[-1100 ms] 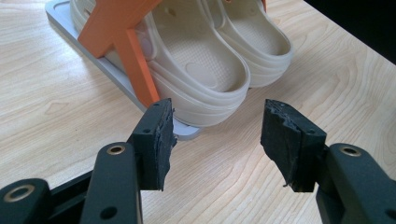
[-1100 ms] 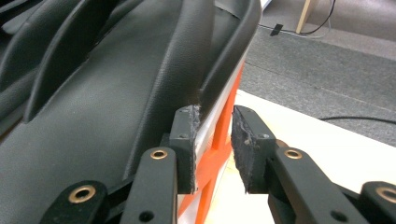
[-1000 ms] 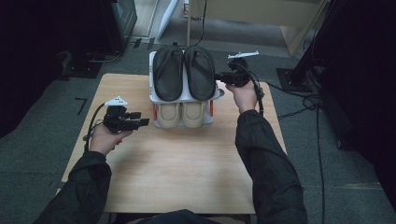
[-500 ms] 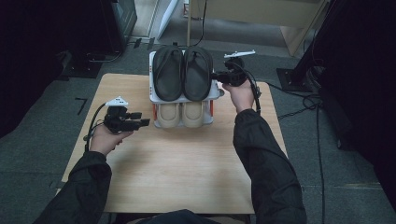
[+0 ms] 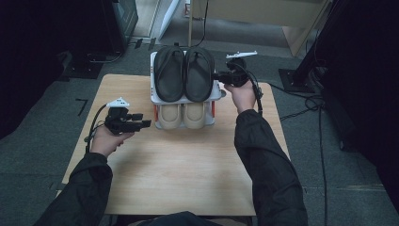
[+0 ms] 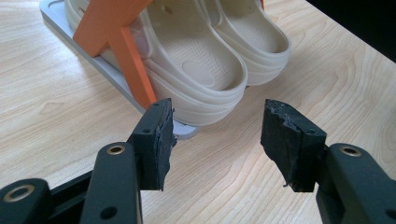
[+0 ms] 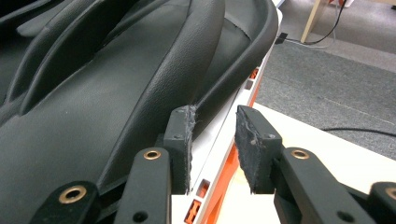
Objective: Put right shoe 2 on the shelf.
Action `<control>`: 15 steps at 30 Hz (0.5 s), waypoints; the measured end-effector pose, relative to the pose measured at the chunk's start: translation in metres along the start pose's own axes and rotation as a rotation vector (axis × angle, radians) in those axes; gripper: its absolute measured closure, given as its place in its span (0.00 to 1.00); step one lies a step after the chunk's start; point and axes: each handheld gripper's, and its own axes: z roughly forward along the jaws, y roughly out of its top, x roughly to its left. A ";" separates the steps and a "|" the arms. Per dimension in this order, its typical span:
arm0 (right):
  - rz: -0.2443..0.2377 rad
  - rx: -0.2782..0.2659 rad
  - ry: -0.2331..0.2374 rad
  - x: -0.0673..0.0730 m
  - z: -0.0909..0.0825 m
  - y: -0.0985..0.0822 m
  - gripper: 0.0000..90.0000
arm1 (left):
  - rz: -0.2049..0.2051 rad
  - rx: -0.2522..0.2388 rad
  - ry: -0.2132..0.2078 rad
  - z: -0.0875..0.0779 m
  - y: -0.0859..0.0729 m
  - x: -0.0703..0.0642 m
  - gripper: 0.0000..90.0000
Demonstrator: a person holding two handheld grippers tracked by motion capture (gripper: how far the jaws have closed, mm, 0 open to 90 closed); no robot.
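Observation:
A white shoe rack [image 5: 217, 95] with orange supports stands at the far middle of the table. A pair of black sandals [image 5: 184, 73] lies on its top shelf and a pair of beige clogs [image 5: 182, 115] on the lower one. My right gripper [image 5: 215, 75] is at the rack's right side. Its jaws have just been opening, and in the right gripper view [image 7: 212, 116] they straddle the right sandal's outer edge [image 7: 233, 70] and the white shelf rim [image 7: 219, 144] without pressing. My left gripper [image 5: 143, 123] hovers left of the rack, open and holding nothing [image 6: 217, 116]. The clogs [image 6: 201, 70] sit just ahead of it.
The wooden table [image 5: 188, 174] has bare room in front of the rack. An orange support [image 6: 126, 51] of the rack stands close to my left gripper's left jaw. Cables [image 5: 324, 122] trail on the grey floor to the right, and a wooden desk [image 5: 263, 14] stands behind.

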 end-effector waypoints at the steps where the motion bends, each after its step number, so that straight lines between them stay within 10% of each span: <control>1: 0.003 -0.004 0.000 0.000 0.001 0.000 0.75 | 0.001 0.000 0.001 0.000 0.000 0.000 0.49; 15: 0.003 -0.008 0.005 -0.001 0.003 -0.001 0.70 | -0.002 -0.001 0.002 -0.001 0.000 0.002 0.49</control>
